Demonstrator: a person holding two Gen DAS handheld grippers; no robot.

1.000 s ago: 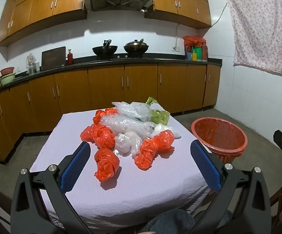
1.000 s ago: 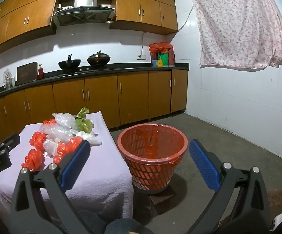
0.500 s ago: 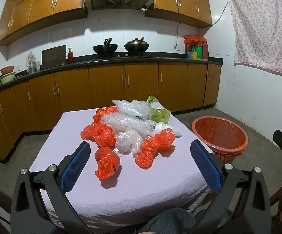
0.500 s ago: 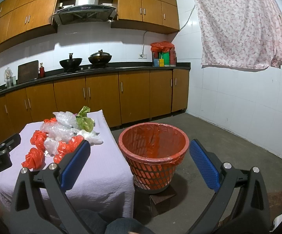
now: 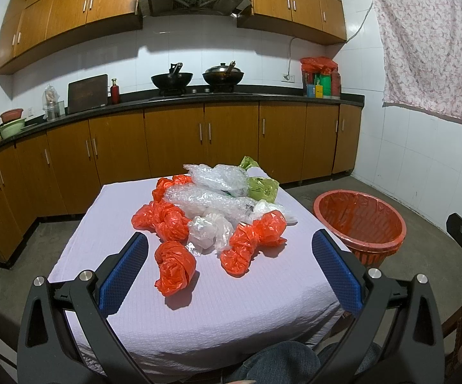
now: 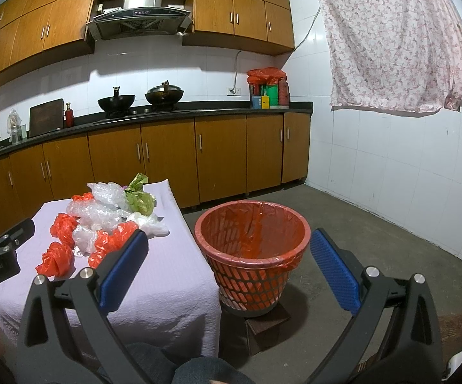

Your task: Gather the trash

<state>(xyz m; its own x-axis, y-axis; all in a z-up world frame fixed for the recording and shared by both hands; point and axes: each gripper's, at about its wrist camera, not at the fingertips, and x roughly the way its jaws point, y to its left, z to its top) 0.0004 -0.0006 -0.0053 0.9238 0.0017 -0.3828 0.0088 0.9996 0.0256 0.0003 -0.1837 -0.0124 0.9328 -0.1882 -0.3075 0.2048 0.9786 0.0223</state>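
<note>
The left gripper [image 5: 229, 267] stood wide open with nothing between its blue pads, held above the near edge of the table [image 5: 250, 300], and the right gripper [image 6: 227, 264] was likewise spread wide and empty, aimed past the table's corner toward the bin [image 6: 252, 257]. Nearest the left gripper lay a knotted red bag [image 5: 175, 268], apart from the rest; it looked feather-light and soft, likely to crush under the pads without resisting, so a pinch across its bunched, knotted middle seemed the surest hold. Just beyond it sat a crumpled clear bag [image 5: 208, 228] and a second red twist [image 5: 253, 238], touching one another; thin film of that sort tends to be slippery, and a hold on a loose edge might drag its neighbours along. Farther back rested the bubble wrap rolls [image 5: 205, 200], bulkier and springy, probably best squeezed across the narrow dimension, with more red bags [image 5: 163, 217] to their left and a green bag [image 5: 261, 187] at the far corner. The bin, lined in red plastic, stood on the floor just beside the table, empty as far as could be seen.
</note>
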